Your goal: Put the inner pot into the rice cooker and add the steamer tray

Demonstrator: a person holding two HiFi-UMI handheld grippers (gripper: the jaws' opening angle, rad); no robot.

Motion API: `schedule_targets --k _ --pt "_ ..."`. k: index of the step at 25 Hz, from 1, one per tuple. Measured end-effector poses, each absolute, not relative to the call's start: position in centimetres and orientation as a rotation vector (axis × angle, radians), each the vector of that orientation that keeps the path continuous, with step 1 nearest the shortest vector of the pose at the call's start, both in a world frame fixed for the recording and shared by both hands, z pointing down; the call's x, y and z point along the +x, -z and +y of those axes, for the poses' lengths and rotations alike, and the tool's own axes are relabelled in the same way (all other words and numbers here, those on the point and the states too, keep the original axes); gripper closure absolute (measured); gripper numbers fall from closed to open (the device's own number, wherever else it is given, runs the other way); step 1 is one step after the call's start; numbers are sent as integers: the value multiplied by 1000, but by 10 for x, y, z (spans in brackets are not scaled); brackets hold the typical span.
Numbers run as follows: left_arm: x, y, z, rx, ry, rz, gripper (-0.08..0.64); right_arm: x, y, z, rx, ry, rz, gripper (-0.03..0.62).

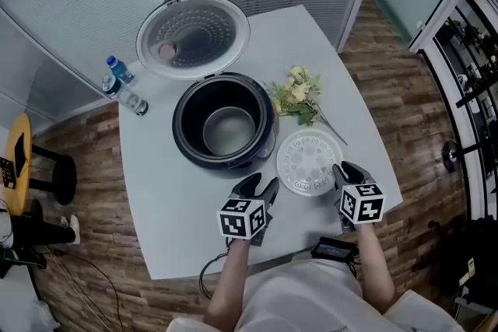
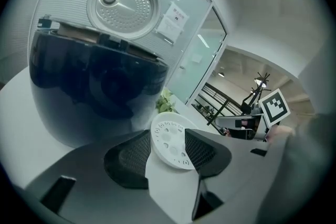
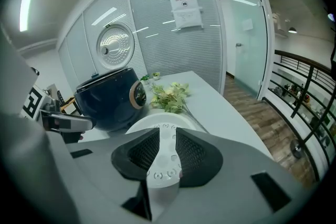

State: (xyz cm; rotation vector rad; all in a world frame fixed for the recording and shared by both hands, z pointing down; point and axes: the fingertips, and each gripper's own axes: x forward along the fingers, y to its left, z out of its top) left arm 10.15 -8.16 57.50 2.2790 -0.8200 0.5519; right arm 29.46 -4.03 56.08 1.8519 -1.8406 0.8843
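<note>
The dark blue rice cooker (image 1: 184,138) stands mid-table with its lid (image 1: 193,35) swung up, and the metal inner pot (image 1: 229,132) sits inside it. A white perforated steamer tray (image 1: 310,162) lies flat on the table to the cooker's right. My left gripper (image 1: 261,186) is open just short of the tray's left edge, and the tray (image 2: 170,140) shows beyond its jaws. My right gripper (image 1: 346,171) is open at the tray's right rim. Its jaws hover over the tray (image 3: 157,123) without pressing it. The cooker (image 3: 107,99) stands behind.
A bunch of pale flowers (image 1: 298,97) lies behind the tray, close to the cooker. Two plastic bottles (image 1: 124,85) rest at the table's far left. The table's front edge (image 1: 233,264) is just behind the grippers, and glass walls close off the back.
</note>
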Motion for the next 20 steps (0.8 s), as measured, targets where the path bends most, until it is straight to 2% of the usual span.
schedule_targets --k 20 --pt "138 -660 -91 2029 -602 -867 350 346 -648 -57 1705 -1093 -1794 485"
